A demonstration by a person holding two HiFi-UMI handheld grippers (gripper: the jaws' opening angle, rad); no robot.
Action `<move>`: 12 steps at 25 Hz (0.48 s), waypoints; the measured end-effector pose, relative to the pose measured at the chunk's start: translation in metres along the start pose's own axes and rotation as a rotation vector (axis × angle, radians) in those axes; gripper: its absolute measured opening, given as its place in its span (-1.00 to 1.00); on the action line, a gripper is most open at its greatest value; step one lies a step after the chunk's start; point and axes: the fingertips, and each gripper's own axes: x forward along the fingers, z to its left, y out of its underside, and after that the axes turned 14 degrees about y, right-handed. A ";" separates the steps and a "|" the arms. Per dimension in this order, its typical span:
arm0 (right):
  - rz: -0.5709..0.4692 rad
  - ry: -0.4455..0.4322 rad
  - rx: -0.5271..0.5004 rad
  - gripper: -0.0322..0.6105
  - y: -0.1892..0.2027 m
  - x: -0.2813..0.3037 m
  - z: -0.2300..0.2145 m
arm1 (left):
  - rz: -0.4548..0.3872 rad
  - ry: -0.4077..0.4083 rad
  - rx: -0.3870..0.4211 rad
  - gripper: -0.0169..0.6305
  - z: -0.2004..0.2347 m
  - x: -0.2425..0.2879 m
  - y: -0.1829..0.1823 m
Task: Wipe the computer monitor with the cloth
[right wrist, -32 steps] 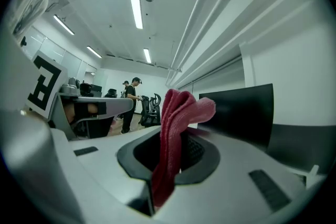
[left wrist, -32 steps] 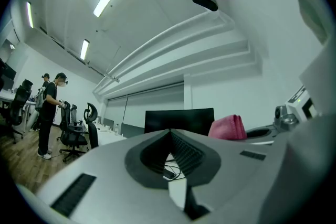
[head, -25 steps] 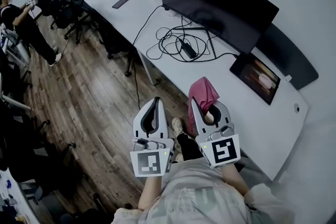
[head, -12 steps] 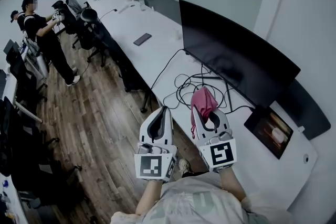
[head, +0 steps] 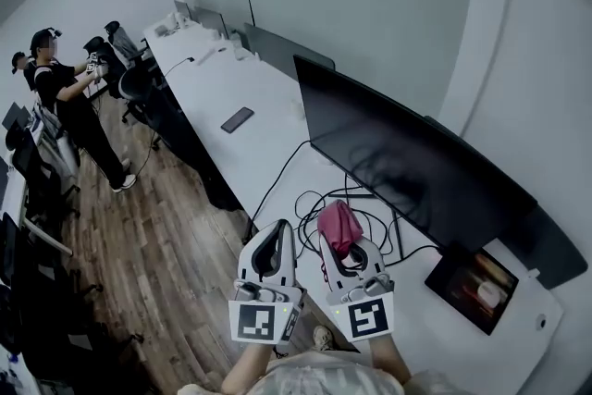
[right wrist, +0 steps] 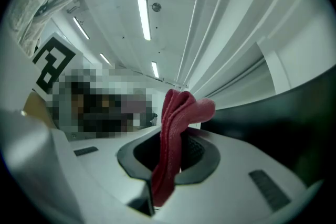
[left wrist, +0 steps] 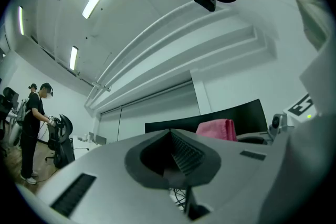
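Note:
A wide black monitor (head: 416, 166) stands dark on the long white desk (head: 250, 120); its edge also shows in the left gripper view as the monitor (left wrist: 239, 113). My right gripper (head: 331, 240) is shut on a pink cloth (head: 339, 227), which bunches up above the jaw tips, short of the screen. In the right gripper view the cloth (right wrist: 176, 134) hangs down through the jaws, with the monitor (right wrist: 294, 107) dark at the right. My left gripper (head: 284, 231) is shut with nothing in it, held beside the right one over the desk's near edge. The left gripper (left wrist: 170, 136) points upward.
Tangled black cables (head: 319, 203) lie on the desk under the monitor. A small lit tablet (head: 476, 287) leans at the right. A phone (head: 237, 119) lies farther along. A person (head: 65, 97) stands by office chairs (head: 125, 46) at the far left on the wooden floor (head: 139, 245).
The view has tilted upward and both grippers have come closer to the monitor. The right gripper has kept its hold on the cloth throughout.

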 end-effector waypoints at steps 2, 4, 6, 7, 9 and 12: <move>0.019 0.012 0.001 -0.73 0.011 0.011 -0.006 | -0.005 0.025 0.001 -0.90 0.000 0.015 0.003; 0.033 0.026 0.018 -0.73 0.017 0.021 -0.010 | -0.001 0.043 -0.007 -0.90 0.004 0.025 0.006; 0.043 0.040 0.030 -0.73 0.019 0.028 -0.011 | 0.010 0.062 -0.011 -0.90 0.007 0.030 0.011; 0.050 0.047 0.036 -0.73 0.021 0.030 -0.010 | 0.013 0.073 -0.010 -0.90 0.008 0.031 0.013; 0.056 0.065 0.044 -0.73 0.022 0.036 -0.008 | 0.005 0.099 -0.015 -0.90 0.011 0.036 0.014; 0.028 0.107 0.044 -0.73 0.014 0.051 -0.011 | -0.008 0.152 -0.018 -0.90 0.018 0.049 0.016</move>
